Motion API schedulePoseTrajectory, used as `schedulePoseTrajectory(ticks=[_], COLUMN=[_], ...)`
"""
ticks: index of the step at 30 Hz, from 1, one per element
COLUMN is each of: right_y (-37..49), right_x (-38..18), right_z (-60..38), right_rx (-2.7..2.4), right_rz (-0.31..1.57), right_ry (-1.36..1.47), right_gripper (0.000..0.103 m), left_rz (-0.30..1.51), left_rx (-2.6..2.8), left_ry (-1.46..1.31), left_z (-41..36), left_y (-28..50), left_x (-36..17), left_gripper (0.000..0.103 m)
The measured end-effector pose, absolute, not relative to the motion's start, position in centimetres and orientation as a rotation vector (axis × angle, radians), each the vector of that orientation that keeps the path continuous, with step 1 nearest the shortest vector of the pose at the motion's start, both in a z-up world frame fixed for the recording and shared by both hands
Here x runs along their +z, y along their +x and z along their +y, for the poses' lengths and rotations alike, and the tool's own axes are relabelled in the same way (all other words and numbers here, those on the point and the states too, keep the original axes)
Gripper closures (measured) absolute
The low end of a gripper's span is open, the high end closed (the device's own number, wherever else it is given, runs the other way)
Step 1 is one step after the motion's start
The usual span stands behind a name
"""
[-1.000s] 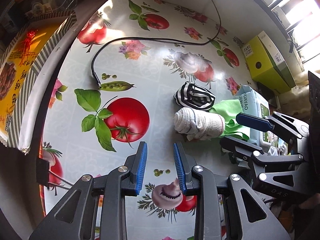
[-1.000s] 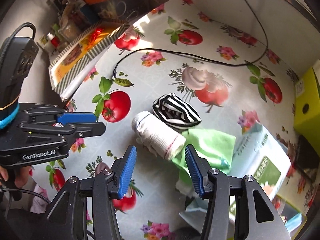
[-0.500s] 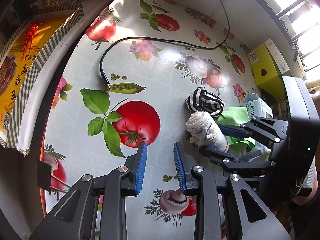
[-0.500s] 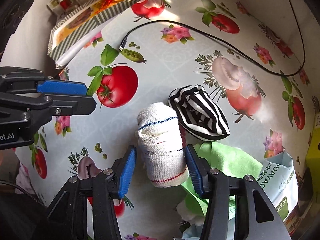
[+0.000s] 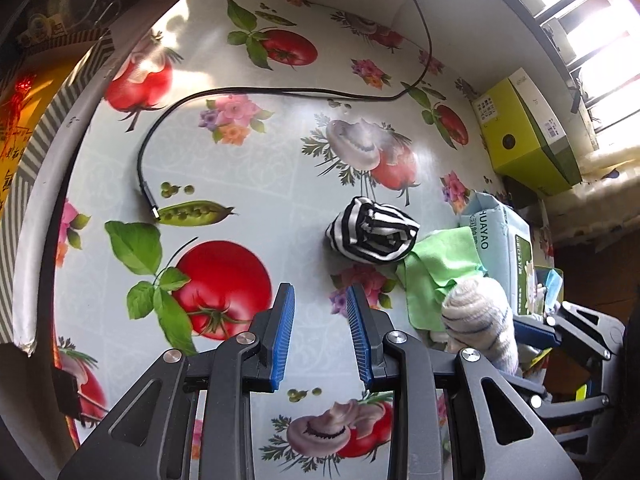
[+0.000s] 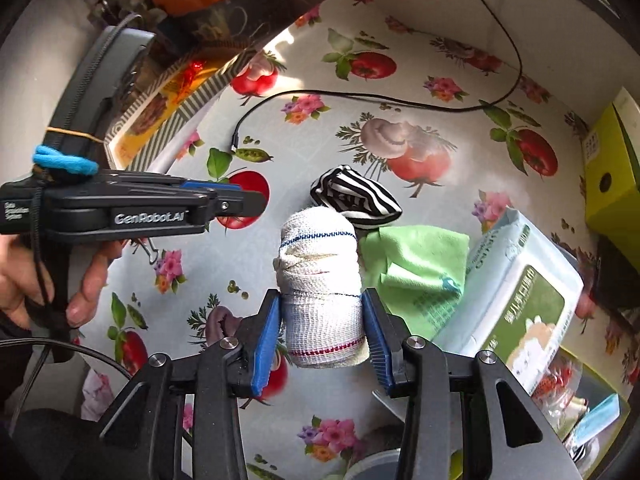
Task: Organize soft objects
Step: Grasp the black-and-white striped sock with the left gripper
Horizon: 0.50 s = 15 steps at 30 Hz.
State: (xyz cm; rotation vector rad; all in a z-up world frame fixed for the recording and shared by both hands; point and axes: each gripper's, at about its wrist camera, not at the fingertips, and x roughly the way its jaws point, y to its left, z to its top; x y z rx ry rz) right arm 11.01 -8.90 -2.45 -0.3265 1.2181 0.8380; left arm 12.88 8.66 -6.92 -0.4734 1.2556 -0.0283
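My right gripper [image 6: 322, 330] is shut on a rolled white sock [image 6: 320, 276] and holds it above the table; it also shows in the left wrist view [image 5: 478, 320]. A rolled black-and-white striped sock [image 5: 372, 234] lies on the fruit-print tablecloth [image 5: 248, 152], also in the right wrist view [image 6: 356, 196]. A green cloth [image 5: 438, 268] lies just right of it, also in the right wrist view [image 6: 416, 268]. My left gripper [image 5: 320, 332] is open and empty above the cloth, left of the striped sock.
A pale blue wipes pack [image 6: 520, 292] lies right of the green cloth. A yellow-green box [image 5: 524, 132] stands at the far right. A black cable [image 5: 280, 92] runs across the table. A patterned tray [image 6: 160, 108] sits at the left edge.
My right gripper closed on the white sock and lifted it off the table, away from the striped sock. My left gripper stayed open and shifted slightly.
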Motion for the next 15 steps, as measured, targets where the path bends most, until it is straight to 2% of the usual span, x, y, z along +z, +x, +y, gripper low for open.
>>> schedulePoseTrajectory(ticks=[2, 15], right_y=[10.7, 11.3], right_x=[-1.8, 0.1], right_z=[-10.0, -14.2], right_rx=[0.819, 0.718], right_rz=[1.212, 1.176], right_ry=[-0.300, -0.236], right_gripper=[0.063, 0.063], left_rz=[1.253, 1.283], left_rx=[-0.051, -0.054], left_ry=[-0.483, -0.364], left_z=[8.2, 4.6], left_y=[13.9, 18.8], left_x=[-7.1, -10.0], left_gripper=[0.060, 0.060])
